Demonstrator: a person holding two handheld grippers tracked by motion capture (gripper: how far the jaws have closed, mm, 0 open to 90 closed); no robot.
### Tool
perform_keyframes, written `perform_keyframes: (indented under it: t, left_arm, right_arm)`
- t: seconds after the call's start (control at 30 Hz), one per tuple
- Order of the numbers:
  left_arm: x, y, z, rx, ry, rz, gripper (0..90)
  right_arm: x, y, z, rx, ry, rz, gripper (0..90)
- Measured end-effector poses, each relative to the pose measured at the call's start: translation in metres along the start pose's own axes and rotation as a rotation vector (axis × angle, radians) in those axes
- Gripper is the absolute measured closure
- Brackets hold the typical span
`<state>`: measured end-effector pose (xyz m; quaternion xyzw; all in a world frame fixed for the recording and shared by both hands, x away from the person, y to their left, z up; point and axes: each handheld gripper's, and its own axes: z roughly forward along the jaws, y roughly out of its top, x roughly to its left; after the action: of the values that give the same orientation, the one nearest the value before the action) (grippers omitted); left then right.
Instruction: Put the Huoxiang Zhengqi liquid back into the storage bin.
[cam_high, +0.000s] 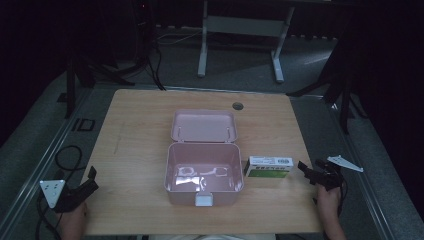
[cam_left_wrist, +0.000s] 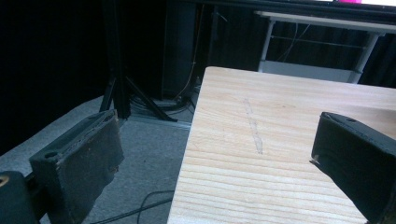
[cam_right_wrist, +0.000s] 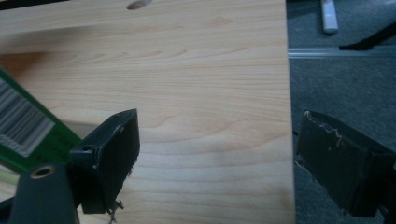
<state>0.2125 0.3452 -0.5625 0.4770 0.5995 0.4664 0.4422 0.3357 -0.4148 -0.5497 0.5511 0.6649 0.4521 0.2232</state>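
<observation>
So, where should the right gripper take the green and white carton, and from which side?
Grip the green and white cardboard carton across its two long faces, coming from its free right end, where the right gripper waits open. It lies flat, its left end close to the pink plastic box.

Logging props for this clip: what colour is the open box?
Pale pink box, with a white front latch; clearest in the high view.

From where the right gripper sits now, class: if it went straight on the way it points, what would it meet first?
Probably the green and white carton. The right gripper, open, points left at it across bare table, with the pink box beyond. Height is unclear, so it might pass over.
</observation>
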Motion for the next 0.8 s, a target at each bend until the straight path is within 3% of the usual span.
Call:
perform_keyframes:
  t: [0.23,0.33,0.67,0.8]
  left_arm:
    - [0.000,0.000,0.000,0.006,0.002,0.005,2.1]
    - [0.000,0.000,0.001,0.007,0.003,0.004,2.1]
    - [-0.001,0.000,0.001,0.008,0.001,0.008,2.1]
    - [-0.001,0.000,0.001,0.007,-0.002,0.005,2.2]
  right_arm:
    - [-0.001,0.002,0.004,0.042,0.028,-0.012,11.9]
    - [0.001,0.005,0.009,0.118,0.051,-0.051,11.3]
    - [0.003,0.009,0.011,0.275,0.042,-0.146,11.3]
    - [0.006,0.013,0.009,0.371,0.075,-0.206,11.3]
